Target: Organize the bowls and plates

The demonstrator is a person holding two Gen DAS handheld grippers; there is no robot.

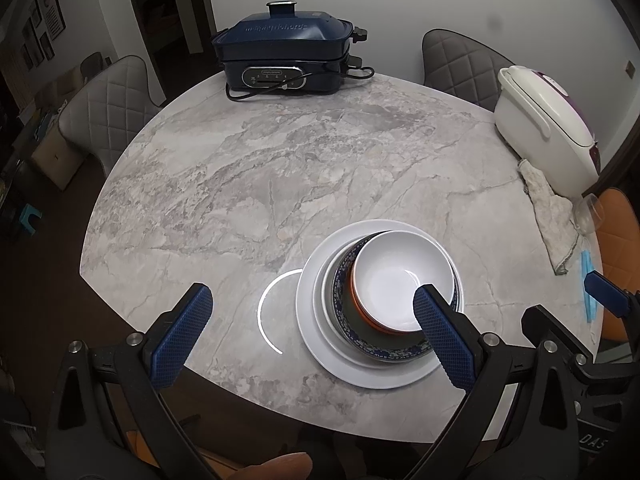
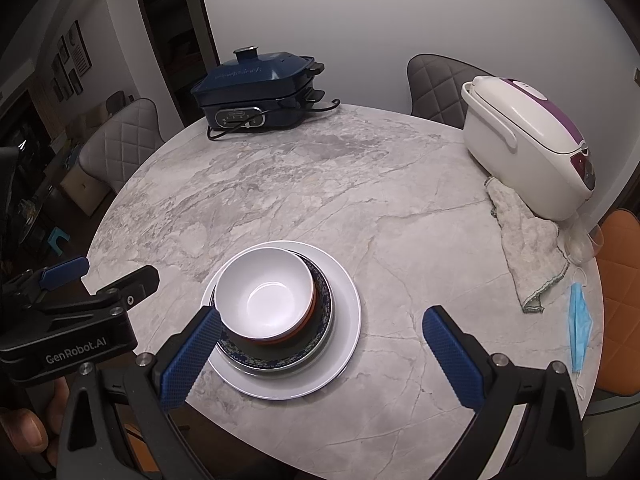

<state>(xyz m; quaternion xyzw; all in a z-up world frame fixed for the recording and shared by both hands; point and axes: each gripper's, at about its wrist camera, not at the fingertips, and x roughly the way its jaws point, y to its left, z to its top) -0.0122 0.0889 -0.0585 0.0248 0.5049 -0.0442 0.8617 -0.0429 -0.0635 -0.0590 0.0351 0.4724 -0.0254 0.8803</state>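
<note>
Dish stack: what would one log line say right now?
stack: bowl on top | left gripper: open | right gripper: open | holding: nothing

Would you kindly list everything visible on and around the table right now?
table: 1, grey marble, round, centre
large plate: 1, white, near edge, bottom of stack
patterned bowl: 1, blue, on the plate
top bowl: 1, white inside, orange outside, nested on top
cooker: 1, navy, far side
rice cooker: 1, white and purple, right
cloth: 1, off-white, beside the rice cooker
face mask: 1, blue, right edge
chairs: 2 grey, 1 orange
left tool: open
right tool: open
</note>
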